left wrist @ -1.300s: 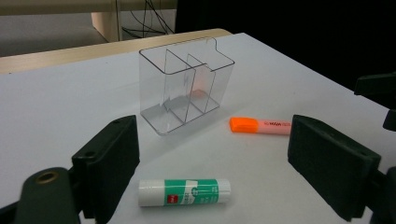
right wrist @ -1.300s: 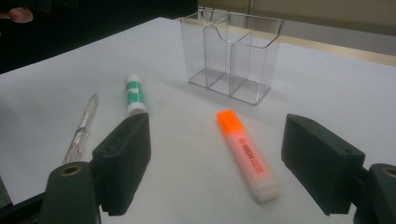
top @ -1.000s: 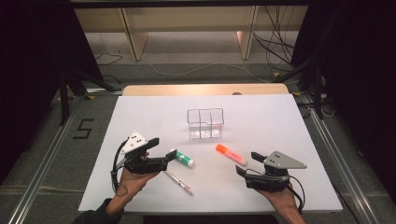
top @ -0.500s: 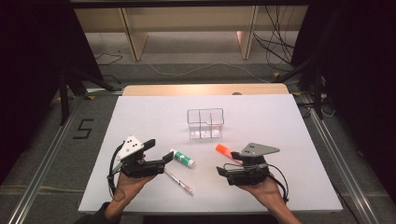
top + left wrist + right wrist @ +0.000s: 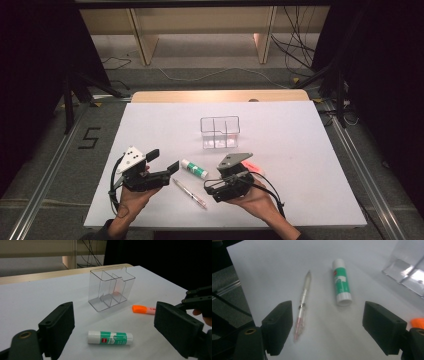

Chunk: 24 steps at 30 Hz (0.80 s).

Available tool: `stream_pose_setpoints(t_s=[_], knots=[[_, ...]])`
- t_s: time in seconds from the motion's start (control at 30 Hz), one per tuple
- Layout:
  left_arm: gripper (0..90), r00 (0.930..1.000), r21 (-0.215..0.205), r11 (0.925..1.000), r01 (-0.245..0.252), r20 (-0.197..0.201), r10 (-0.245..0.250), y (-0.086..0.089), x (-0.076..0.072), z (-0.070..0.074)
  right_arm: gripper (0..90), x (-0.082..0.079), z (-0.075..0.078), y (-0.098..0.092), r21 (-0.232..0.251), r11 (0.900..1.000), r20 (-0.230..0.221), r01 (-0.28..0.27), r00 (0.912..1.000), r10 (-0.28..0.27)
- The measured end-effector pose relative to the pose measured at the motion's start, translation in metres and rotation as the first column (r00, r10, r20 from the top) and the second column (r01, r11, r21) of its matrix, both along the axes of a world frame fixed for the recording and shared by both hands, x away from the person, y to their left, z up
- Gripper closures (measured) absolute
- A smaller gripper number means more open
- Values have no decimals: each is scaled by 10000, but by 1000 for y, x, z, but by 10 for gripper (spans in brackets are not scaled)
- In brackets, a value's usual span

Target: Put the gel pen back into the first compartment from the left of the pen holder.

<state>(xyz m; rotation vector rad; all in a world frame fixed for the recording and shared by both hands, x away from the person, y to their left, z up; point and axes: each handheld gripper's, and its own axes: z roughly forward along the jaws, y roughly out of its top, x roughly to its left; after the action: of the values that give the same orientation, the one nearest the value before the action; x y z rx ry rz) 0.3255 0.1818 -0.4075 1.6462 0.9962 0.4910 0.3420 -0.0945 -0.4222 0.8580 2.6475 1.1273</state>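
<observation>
Landmark: the clear plastic three-compartment organiser box (image 5: 220, 132), upright and empty at the middle of the white-covered bench (image 5: 310, 165); all places are given relative to it.

Nearest the person, well on the near side of the box, a hand holds each tool low over the bench. The left gripper (image 5: 166, 165), near-left of the box, has its jaws spread wide and empty; they point toward the box, so its own view frames both the glue stick and the box. The right gripper (image 5: 209, 186), near and slightly right of the box, is turned leftward, jaws likewise parted and holding nothing. In the right gripper view these jaws bracket the pen and glue stick, an attitude that suggests a reach for one of them; which one cannot be told.

Next, the slim clear pen with a pink end (image 5: 302, 307) lies flat on the bench between the two grippers, touched by neither. Just beyond it, closer to the box, the white-and-green glue stick (image 5: 110, 337) lies on its side.

Nearer still to the box, on its near-right, the orange highlighter marker (image 5: 143, 309) lies flat, partly hidden under the right gripper's grey plate in the high view.

All three stationery items lie loose outside the box, presumably awaiting sorting into its compartments.
</observation>
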Motion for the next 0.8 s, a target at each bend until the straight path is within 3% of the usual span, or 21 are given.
stream_pose_setpoints(t_s=[0.27, 0.4, 0.8], knots=[[162, 9995, -8, 9996, -288, 92, 288, 4, -1, -1, 267, 9, -8, 27, -370, 9984, -418, -432, 9983, 416], [162, 9975, 38, 9976, -693, 120, 693, 7, 0, -1, 276, 13, -12, 37, -609, 9961, -563, -640, 9966, 606], [163, 9919, 10, 9923, -1239, 273, 1238, 10, 0, -1, 330, 20, -26, 69, -1565, 9773, -950, -1431, 9870, 1293]])
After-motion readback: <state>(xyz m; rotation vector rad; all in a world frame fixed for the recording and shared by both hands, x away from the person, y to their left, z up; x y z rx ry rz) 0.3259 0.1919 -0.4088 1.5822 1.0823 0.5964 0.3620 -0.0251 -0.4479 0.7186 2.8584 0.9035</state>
